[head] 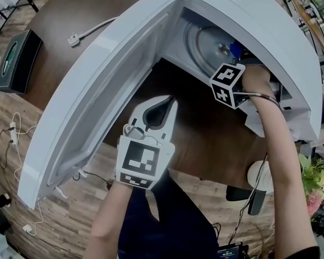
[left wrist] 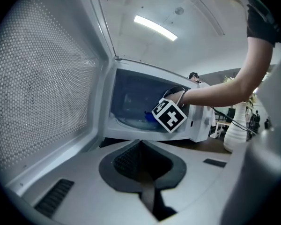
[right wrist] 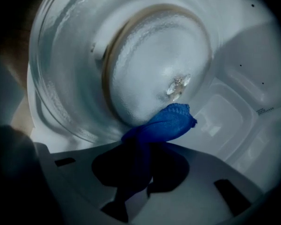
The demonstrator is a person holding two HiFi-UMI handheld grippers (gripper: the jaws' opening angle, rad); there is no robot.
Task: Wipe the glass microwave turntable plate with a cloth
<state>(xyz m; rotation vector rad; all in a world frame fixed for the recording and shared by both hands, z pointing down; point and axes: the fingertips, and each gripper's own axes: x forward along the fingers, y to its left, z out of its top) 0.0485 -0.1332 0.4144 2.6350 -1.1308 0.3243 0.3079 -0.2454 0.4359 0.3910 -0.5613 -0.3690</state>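
Right tongs [right wrist: 141, 146] grip the blue cloth [right wrist: 171, 123], touching the glass plate [right wrist: 70, 78] at 5 o'clock; left tongs [left wrist: 140, 143] closed, empty.

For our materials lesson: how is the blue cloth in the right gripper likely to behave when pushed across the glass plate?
Probably floppy: the blue cloth bunches in soft folds past the right gripper. Likely light, since one pinch carries it. Pushed on the glass plate, it may crumple rather than slide flat.

No word, brand or number can be read. Only square black-and-white markers are borne on the near marker cube [head: 137, 165] and the far marker cube [head: 228, 84]. The tiny print on the microwave's inner wall [right wrist: 264, 110] is too small to be read.
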